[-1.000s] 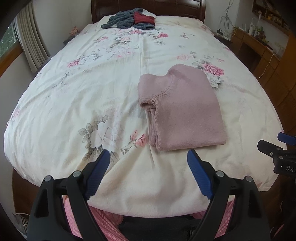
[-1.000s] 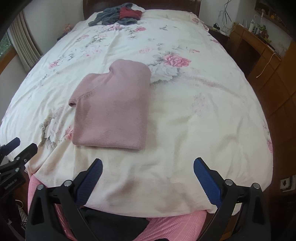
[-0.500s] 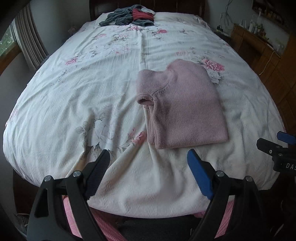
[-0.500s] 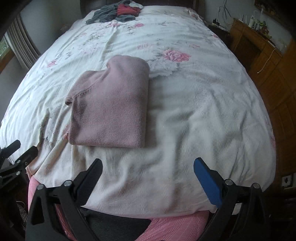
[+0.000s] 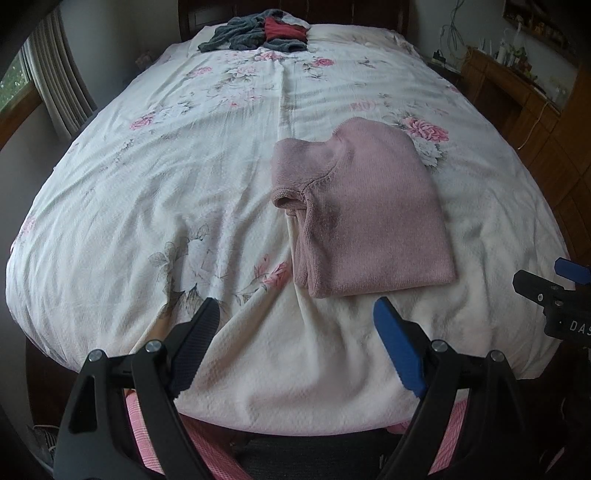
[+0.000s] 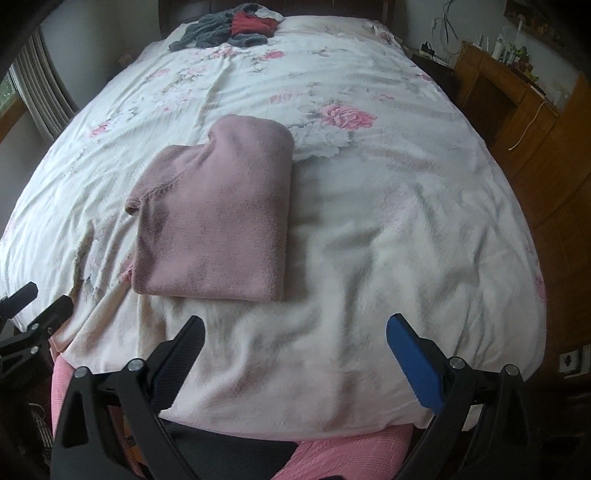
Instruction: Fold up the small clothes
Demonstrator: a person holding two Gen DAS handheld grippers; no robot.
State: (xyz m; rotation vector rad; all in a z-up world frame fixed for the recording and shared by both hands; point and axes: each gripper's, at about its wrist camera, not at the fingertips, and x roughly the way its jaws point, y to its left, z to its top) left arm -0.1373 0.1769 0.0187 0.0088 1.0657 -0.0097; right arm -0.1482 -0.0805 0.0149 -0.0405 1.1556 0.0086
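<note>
A dusty-pink knitted sweater (image 5: 365, 214) (image 6: 218, 218) lies folded into a neat rectangle on the floral bed cover (image 5: 155, 177) (image 6: 399, 206), near the foot of the bed. My left gripper (image 5: 295, 332) hovers open just short of the sweater's near edge, nothing between its fingers. The right gripper (image 6: 295, 343) is also open and empty, level with the bed's near edge, with the sweater ahead and to its left. Each gripper shows at the edge of the other's view: the right gripper (image 5: 554, 295), the left gripper (image 6: 29, 317).
A heap of grey and red clothes (image 5: 258, 33) (image 6: 229, 26) lies at the head of the bed by the dark headboard. Wooden furniture (image 5: 524, 96) (image 6: 517, 110) runs along the right side. Curtains (image 5: 55, 74) hang at the left. Pink checked fabric (image 6: 332, 454) shows below the bed edge.
Both grippers have crept slightly forward and tilted, so the sweater sits a little lower in each view. The sweater itself has not moved. Both stay open.
</note>
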